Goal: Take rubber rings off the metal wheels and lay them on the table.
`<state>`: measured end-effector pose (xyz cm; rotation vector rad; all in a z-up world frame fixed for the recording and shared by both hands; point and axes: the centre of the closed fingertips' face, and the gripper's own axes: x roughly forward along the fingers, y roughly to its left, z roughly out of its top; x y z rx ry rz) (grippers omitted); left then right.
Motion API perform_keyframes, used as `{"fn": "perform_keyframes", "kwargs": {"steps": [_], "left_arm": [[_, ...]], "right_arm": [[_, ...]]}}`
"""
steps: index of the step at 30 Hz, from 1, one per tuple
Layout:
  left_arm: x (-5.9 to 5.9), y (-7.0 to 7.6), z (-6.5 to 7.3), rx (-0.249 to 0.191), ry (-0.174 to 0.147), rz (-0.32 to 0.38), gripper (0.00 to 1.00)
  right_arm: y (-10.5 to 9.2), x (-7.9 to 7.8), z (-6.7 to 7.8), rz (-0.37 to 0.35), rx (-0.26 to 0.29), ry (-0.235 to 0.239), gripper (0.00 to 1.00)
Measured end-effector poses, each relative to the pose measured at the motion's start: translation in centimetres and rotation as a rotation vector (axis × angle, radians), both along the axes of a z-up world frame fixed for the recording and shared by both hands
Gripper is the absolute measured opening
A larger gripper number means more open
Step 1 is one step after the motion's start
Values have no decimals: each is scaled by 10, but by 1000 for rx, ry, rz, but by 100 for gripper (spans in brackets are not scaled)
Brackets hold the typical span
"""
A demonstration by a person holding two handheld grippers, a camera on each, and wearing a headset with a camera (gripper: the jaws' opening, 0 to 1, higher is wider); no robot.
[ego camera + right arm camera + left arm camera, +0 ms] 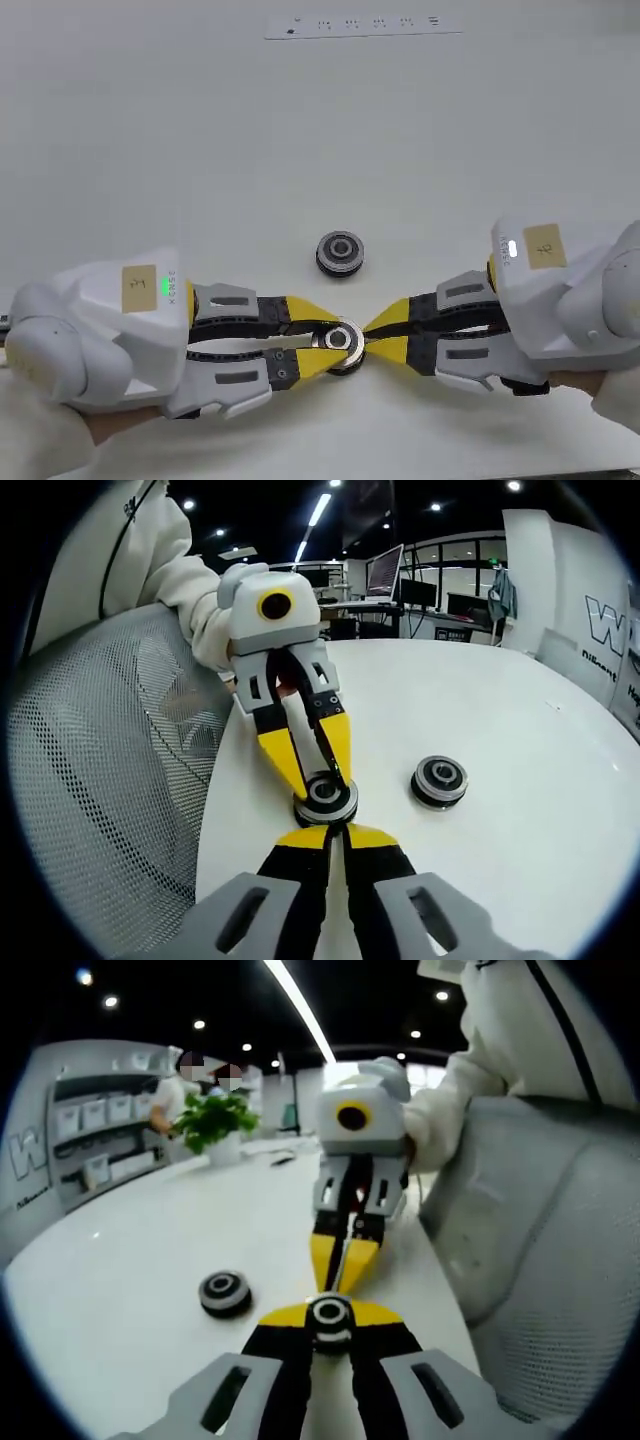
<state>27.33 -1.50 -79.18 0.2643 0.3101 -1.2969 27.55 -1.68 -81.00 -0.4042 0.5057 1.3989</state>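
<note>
Your left tool (325, 340), a white moulded shell with grey and black links ending in yellow wedge-shaped tips, has its jaws spread just wide enough to clamp a small metal wheel (343, 340) from both sides. The wheel is a round, shiny disc with a bright hub, and it sits low over the smooth white tabletop (200, 150), near its front edge.

Your right tool (368, 335) comes in from the opposite side, nose to nose with the left one. Its jaws are drawn in to a narrow slit, and the yellow tips pinch the black rubber ring (352, 800) at the rim of that same wheel.

A second wheel (340, 252) lies flat on the tabletop just beyond the tools, apart from them. Its dark rubber band is wrapped round a silvery core. Far back on the tabletop lies a thin white printed strip (365, 24). Beside the tabletop edge, the right gripper view shows a grey mesh chair back (100, 780).
</note>
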Motion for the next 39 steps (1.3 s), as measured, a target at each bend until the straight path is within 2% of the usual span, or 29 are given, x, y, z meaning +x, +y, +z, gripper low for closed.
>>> {"fn": "perform_keyframes", "kwargs": {"steps": [3, 5, 6, 9, 13, 21, 27, 39], "left_arm": [[0, 0, 0, 0, -1, 0, 14], [0, 0, 0, -1, -1, 0, 14], [0, 0, 0, -1, -1, 0, 14], [0, 0, 0, -3, -2, -1, 14], [0, 0, 0, -7, -1, -1, 14], [0, 0, 0, -9, 1, 4, 14], [1, 1, 0, -8, 0, 5, 14], [1, 1, 0, -3, -6, 0, 14]], "right_arm": [[0, 1, -1, -13, -8, 13, 3], [0, 2, -1, -30, -15, 37, 3], [-1, 1, -2, -58, -17, 75, 3], [0, -4, -3, -62, -11, 143, 8], [1, -6, -3, -43, -25, 105, 8], [2, -5, -3, -54, -51, 94, 6], [2, -1, -2, -71, -78, 57, 1], [-1, 2, -1, -96, -101, 53, 0]]}}
